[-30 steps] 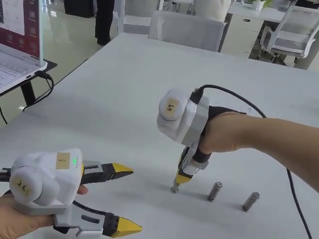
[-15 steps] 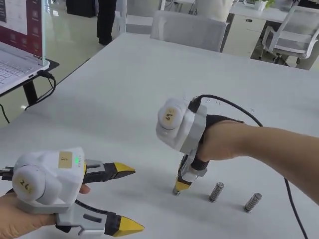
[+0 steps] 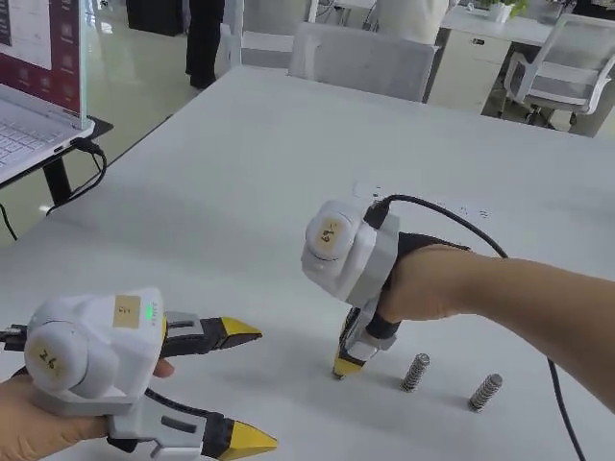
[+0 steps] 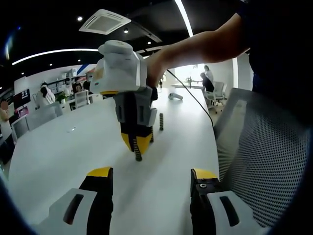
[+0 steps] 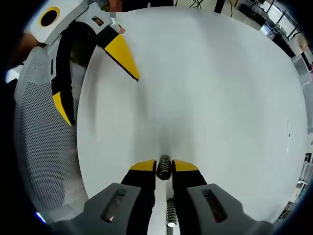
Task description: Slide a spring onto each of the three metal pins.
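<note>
My right gripper point(image 3: 344, 363) points steeply down at the white table point(image 3: 250, 173), shut on a small metal spring point(image 5: 164, 167) that stands between its yellow tips with its lower end at the tabletop. The left gripper view shows that gripper point(image 4: 137, 143) and its spring point(image 4: 138, 155) from the front. To its right stand two upright springs point(image 3: 415, 372) point(image 3: 485, 391); whatever they stand on is hidden inside them. My left gripper point(image 3: 248, 386) hovers open at the lower left, a hand's width from the right one, with nothing between its jaws point(image 4: 151, 174).
A laptop point(image 3: 38, 86) sits on a side stand at the far left with a cable hanging down. Office chairs point(image 3: 360, 58) stand past the table's far edge. The right gripper's black cable point(image 3: 452, 213) runs back over the person's forearm.
The right gripper's body has sunk a little toward the table while its tip stays on the same spot. The left gripper and the two standing springs have not moved.
</note>
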A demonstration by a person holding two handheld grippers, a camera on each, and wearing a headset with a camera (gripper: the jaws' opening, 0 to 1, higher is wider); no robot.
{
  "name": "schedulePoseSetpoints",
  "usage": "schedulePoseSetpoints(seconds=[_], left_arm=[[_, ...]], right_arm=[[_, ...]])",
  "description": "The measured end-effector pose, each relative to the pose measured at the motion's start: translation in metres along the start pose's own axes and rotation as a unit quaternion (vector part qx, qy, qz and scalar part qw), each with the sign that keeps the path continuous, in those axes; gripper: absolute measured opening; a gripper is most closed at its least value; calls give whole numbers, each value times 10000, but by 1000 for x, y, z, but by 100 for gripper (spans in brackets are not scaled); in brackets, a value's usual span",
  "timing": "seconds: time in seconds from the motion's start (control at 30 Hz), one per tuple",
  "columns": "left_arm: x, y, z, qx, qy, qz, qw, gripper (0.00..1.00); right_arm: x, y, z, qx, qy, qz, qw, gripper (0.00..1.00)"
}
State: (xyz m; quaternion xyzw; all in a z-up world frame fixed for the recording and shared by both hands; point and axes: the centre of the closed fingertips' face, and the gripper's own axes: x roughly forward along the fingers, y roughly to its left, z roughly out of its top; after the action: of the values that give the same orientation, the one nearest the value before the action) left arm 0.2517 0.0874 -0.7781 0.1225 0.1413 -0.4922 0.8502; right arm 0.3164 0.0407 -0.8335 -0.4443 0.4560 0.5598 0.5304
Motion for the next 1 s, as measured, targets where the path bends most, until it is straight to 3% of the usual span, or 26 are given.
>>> schedulePoseSetpoints(seconds=[0.5,1.0], left_arm=[[1,1,-1,-18,-11,-25,10000,60],[7,2,6,1,4,-61,10000,61]], right_arm=[[-10,-4,-5,131,-251,-104,9995,29],[-34,-15,-22,425,-884,-508,9939,49]])
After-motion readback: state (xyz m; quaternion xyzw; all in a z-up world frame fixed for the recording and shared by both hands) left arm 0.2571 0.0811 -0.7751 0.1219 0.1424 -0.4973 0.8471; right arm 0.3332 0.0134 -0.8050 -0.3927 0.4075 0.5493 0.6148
